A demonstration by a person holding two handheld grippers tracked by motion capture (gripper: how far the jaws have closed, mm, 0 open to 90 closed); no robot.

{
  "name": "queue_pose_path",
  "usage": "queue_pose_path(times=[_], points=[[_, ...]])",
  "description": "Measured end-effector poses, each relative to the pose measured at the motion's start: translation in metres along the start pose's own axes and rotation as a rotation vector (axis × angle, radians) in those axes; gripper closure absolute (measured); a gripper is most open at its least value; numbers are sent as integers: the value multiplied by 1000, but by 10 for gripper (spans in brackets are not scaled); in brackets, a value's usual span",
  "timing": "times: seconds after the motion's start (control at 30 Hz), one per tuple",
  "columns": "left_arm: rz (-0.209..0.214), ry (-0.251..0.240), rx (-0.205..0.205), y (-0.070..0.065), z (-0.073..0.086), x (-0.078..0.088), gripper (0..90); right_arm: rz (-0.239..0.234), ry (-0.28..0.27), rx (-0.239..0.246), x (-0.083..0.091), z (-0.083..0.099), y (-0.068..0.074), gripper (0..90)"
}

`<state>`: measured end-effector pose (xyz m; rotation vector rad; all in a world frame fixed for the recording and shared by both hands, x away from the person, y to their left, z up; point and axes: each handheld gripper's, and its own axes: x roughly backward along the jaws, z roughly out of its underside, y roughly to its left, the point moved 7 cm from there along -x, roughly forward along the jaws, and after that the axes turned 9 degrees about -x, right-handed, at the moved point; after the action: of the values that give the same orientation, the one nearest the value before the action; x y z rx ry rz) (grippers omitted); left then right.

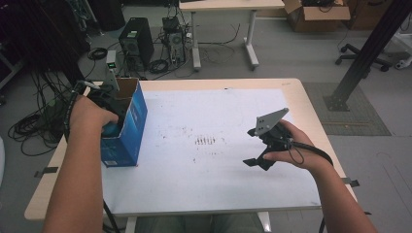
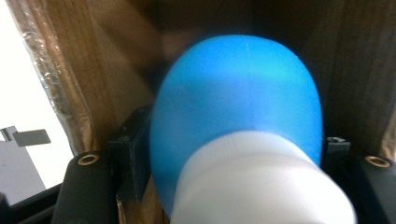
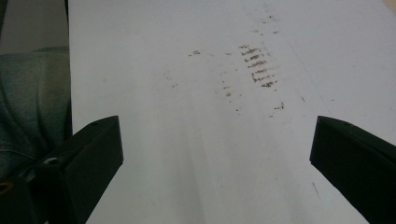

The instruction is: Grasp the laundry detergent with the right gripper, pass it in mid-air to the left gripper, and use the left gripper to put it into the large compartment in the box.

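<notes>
- The blue and white bottle [image 2: 243, 140] sits inside the blue box [image 1: 127, 131], which stands open-topped at the left edge of the table [image 1: 301, 94]. In the left gripper view its rounded blue end points away from the camera, deeper into the brown cardboard interior, and its white part comes toward the camera, so its long axis runs along the jaws.
- The left gripper [image 1: 104, 104] reaches into the box; its jaws flank the bottle, but whether the pads press on it I cannot tell.
- The step looks like setting the bottle in the box. Next would be freeing the jaws fully and backing straight out without dragging the bottle or tipping the box.
- The right gripper [image 1: 260, 158] hangs over the white sheet [image 1: 214, 184], jaws wide apart, holding nothing.
</notes>
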<state>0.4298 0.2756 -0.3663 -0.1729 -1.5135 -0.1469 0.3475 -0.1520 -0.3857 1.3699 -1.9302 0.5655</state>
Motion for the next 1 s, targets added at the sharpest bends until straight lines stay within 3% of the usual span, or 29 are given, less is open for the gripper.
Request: queue_pose_path(times=[0.27, 0.73, 1.0], points=[[-12, -15, -8, -3, 2, 12, 304, 1, -7, 3, 1, -2, 1, 29], [-35, -52, -15, -6, 11, 38, 195, -2, -20, 19, 2, -5, 4, 29], [-52, -69, -45, -11, 17, 55, 118, 0, -24, 32, 6, -10, 7, 29]])
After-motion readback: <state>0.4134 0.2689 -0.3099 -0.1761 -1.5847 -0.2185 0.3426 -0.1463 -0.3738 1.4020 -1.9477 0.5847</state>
